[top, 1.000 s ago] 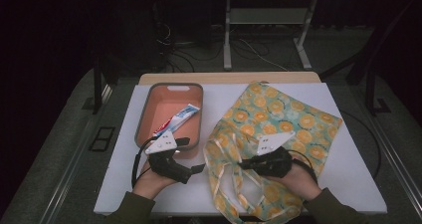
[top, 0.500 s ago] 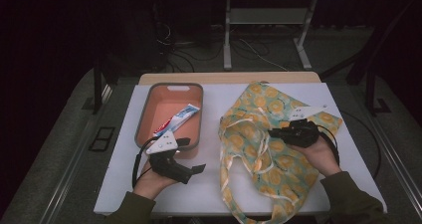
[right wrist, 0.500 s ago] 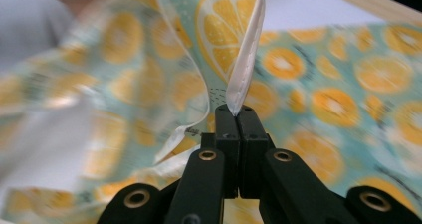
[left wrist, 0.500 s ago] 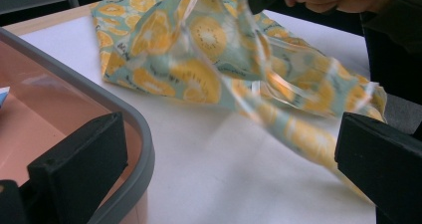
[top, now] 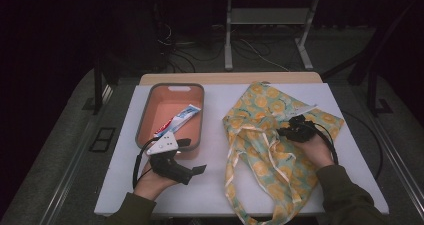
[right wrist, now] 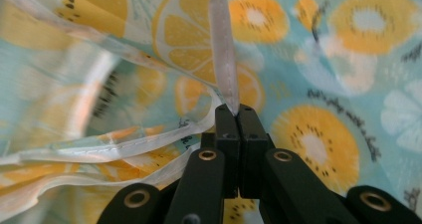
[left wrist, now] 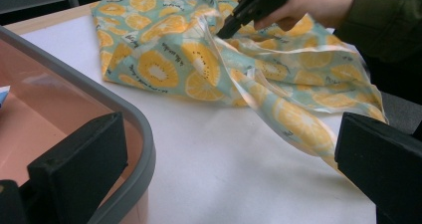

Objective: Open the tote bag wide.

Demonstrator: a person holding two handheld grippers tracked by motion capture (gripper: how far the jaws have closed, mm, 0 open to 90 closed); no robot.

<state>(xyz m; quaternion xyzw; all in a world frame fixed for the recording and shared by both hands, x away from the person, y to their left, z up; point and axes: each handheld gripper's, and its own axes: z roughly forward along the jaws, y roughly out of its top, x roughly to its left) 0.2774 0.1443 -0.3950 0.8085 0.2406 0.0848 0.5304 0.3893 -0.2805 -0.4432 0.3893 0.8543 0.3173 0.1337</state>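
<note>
Right hand-held gripper (top: 295,126) sits right of centre in the high view, jaws pressed together on a fold of the fruit-print bag (top: 260,150); in the right gripper view the pinched edge of fabric rises straight up from between the closed tips (right wrist: 238,115). Bag lies spread over the right half of the white worktop (top: 215,155), mouth toward centre, pale handles (top: 235,157) looping to the lower middle of the frame, one corner reaching the upper middle. In the left gripper view the bag (left wrist: 199,69) fills the upper middle and right, with the right hand-held gripper (left wrist: 234,22) nipping it at top centre.

Left hand-held gripper (top: 192,157) rests lower left of centre in the high view, jaws wide apart and nothing between them, pointing right toward the bag; one jaw is just beside the near rim of the orange tray (top: 145,115). Tray sits in the left-centre of the frame, toothpaste tube (top: 179,120) lying diagonally inside it. Tray and bag are apart, bare worktop between
</note>
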